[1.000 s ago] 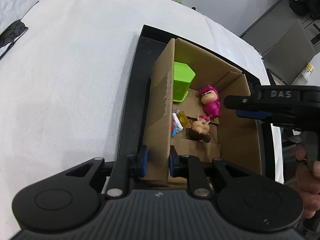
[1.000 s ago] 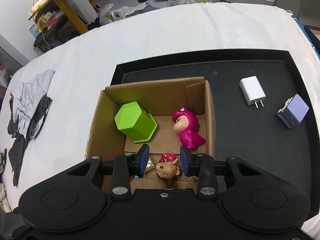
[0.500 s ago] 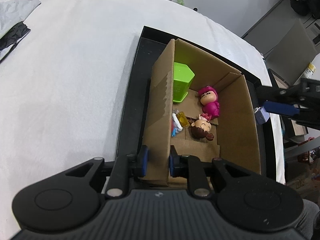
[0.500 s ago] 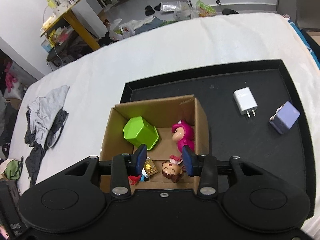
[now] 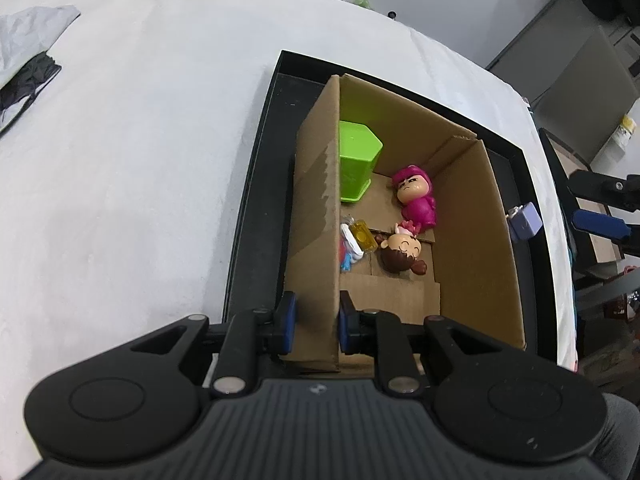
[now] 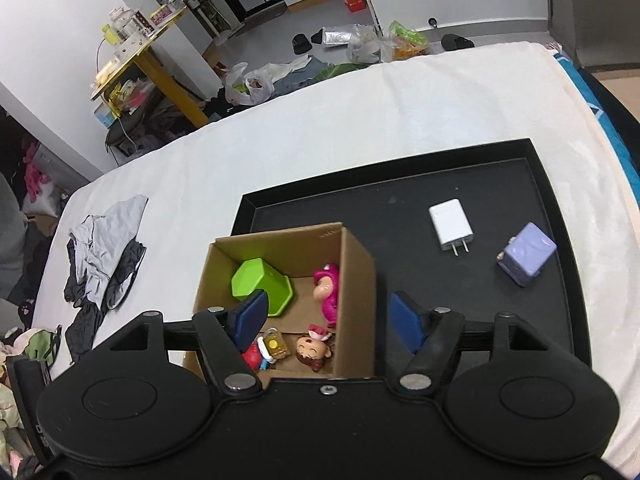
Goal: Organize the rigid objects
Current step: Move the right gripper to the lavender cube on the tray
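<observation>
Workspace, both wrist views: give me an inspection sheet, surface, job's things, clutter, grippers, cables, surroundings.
Surface: white cloth under a black tray.
Job's things: cardboard box on the tray holds a green cup on its side, a pink figure, a brown-haired figure, a yellow toy and a small red and blue toy. White charger and purple cube lie on the tray outside the box.
Clutter: grey and black clothes on the cloth.
Grippers: left gripper shut on the box's wall; right gripper opening above the box, nothing between its fingers.
Cables: nothing seen.
Surroundings: yellow table, bags on the floor.
</observation>
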Motion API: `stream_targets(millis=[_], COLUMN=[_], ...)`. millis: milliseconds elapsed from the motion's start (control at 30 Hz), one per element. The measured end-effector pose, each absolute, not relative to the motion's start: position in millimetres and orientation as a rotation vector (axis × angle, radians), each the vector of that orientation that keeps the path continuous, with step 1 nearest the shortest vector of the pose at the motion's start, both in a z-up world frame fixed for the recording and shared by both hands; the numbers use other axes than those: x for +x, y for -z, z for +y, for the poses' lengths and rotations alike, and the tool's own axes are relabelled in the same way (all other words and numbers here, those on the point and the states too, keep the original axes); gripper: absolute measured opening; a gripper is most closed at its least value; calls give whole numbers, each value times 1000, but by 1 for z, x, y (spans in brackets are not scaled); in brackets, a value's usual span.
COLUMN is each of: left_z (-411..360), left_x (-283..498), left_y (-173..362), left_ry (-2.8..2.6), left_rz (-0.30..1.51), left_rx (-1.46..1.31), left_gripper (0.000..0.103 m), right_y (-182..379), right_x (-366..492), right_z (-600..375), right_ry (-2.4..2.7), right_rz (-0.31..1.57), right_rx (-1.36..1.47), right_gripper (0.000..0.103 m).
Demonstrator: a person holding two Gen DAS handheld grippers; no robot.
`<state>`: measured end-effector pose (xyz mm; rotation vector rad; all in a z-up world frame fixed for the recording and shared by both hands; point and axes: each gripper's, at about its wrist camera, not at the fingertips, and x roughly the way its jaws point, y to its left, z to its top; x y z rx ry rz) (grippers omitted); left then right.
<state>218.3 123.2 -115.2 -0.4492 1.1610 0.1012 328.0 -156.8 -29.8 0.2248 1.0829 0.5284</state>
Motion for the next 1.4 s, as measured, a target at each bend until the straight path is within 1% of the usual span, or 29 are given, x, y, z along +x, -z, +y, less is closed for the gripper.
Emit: stream_targets(millis=[133, 200, 267, 700, 967, 1400], left_z=[126, 125, 122, 111, 105, 107], left_x=[218, 218, 218, 223, 225, 226], left_y=[114, 112, 111, 112, 113, 112], left_ry=[-119, -121, -119, -171, -181, -196], left_rz=[1148, 1143, 1143, 1175, 1176, 1178], left_rx=[-477, -482, -466, -402, -369, -389], left_gripper=[18, 18, 18, 13, 12, 12], right_y=[31, 31, 32, 51, 61, 76], right_x=[329, 330, 332, 341, 348, 370], right_z=[-173, -182, -190, -232, -253, -277], right_ry=[-525, -518, -512, -502, -481, -453], right_rz=[1089, 1087, 1081, 1098, 1109, 1128], right_rx=[233, 240, 251, 324, 343, 393], right_gripper=[71, 77, 78, 79, 79, 78])
